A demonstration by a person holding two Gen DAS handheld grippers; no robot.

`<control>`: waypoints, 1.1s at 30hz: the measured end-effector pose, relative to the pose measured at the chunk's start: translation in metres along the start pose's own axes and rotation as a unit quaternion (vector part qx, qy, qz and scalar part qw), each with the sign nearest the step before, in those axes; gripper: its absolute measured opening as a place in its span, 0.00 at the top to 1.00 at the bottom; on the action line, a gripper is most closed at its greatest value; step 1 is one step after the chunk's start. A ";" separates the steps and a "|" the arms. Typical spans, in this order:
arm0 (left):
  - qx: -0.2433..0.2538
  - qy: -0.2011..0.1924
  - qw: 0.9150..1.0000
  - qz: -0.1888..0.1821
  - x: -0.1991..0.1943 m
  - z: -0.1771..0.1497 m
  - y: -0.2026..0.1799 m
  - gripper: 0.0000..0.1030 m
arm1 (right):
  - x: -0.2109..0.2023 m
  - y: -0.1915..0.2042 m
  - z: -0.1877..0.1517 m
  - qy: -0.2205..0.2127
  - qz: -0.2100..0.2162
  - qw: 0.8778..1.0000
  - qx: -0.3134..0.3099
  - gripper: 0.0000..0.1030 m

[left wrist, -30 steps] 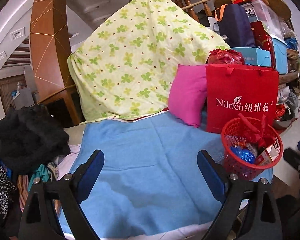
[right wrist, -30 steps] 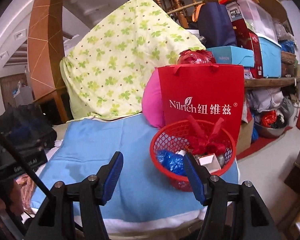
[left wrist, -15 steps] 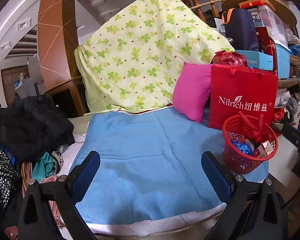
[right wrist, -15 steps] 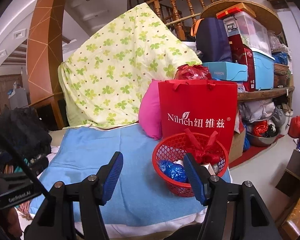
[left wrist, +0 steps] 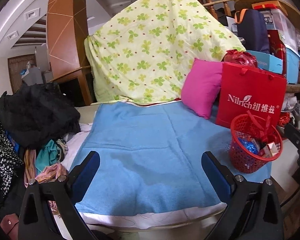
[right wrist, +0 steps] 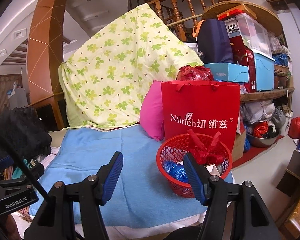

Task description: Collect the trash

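Observation:
A red mesh basket (left wrist: 252,160) (right wrist: 171,152) stands at the right front corner of the blue blanket (left wrist: 146,146) (right wrist: 110,152). It holds trash: a crumpled blue wrapper (left wrist: 250,147) (right wrist: 175,169), a red ribbon (right wrist: 207,149) and a small carton (left wrist: 269,151). My left gripper (left wrist: 150,161) is open and empty, held back over the blanket's front. My right gripper (right wrist: 153,165) is open and empty, just left of the basket.
A red Nilrich paper bag (left wrist: 250,98) (right wrist: 200,114) and a pink pillow (left wrist: 202,88) stand behind the basket. A green-flowered quilt (left wrist: 156,50) drapes the back. A pile of dark clothes (left wrist: 30,116) lies left. Stacked boxes on shelves (right wrist: 256,60) fill the right.
Both grippers have drawn back and up from the blanket, so the basket looks smaller and farther. Both stay open and empty.

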State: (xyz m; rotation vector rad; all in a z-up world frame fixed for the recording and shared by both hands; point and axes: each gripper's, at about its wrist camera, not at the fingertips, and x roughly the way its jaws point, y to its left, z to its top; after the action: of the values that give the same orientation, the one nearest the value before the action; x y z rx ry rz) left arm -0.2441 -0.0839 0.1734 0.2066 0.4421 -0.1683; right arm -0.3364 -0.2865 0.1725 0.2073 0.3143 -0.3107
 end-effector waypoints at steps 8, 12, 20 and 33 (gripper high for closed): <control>0.025 -0.024 0.999 0.015 -0.004 0.002 0.000 0.02 | 0.002 0.006 0.005 -0.014 -0.016 1.000 -0.008 0.36; 0.024 -0.027 0.999 0.013 -0.004 0.005 0.001 0.02 | 0.003 0.007 0.007 -0.020 -0.023 0.999 -0.015 0.36; 0.018 -0.026 0.999 0.005 0.004 0.011 -0.001 0.02 | 0.009 -0.003 0.011 -0.029 -0.036 0.999 0.000 0.35; 0.015 -0.030 0.999 -0.014 0.015 0.017 -0.007 0.02 | 0.018 -0.003 0.013 -0.029 -0.040 0.999 -0.001 0.35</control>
State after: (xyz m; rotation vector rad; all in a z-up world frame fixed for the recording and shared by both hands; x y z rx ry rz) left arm -0.2252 -0.0966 0.1807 0.2246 0.3837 -0.2072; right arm -0.3177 -0.2969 0.1781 0.1844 0.2653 -0.3945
